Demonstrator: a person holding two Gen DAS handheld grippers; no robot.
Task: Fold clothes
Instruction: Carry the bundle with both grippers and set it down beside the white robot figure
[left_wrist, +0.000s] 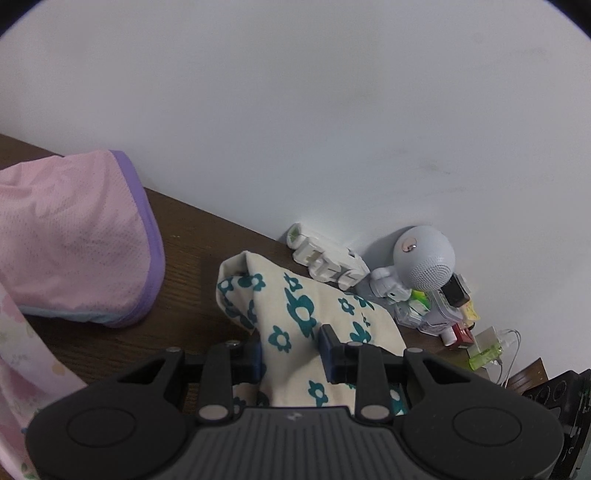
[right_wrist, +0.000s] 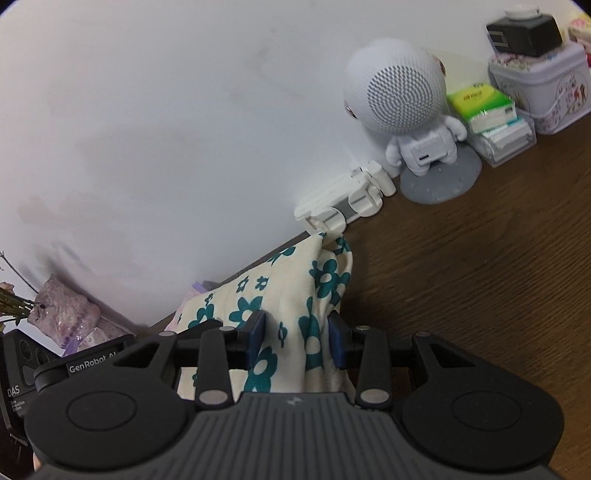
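Observation:
A cream cloth with teal flowers (left_wrist: 295, 317) is bunched between the blue pads of my left gripper (left_wrist: 290, 350), which is shut on it just above the brown wooden table (left_wrist: 184, 251). In the right wrist view the same flowered cloth (right_wrist: 291, 295) passes between the pads of my right gripper (right_wrist: 297, 339), also shut on it. The cloth's far end reaches toward the wall. The other gripper's black body shows at the left edge (right_wrist: 55, 365) of the right wrist view.
A pink garment with a purple hem (left_wrist: 74, 240) lies at the left. Against the wall stand a white round-headed robot figure (right_wrist: 406, 107), a white folding part (right_wrist: 351, 199), tissue packs (right_wrist: 487, 110), a tin box (right_wrist: 543, 92) and other small items. A pale wall lies right behind.

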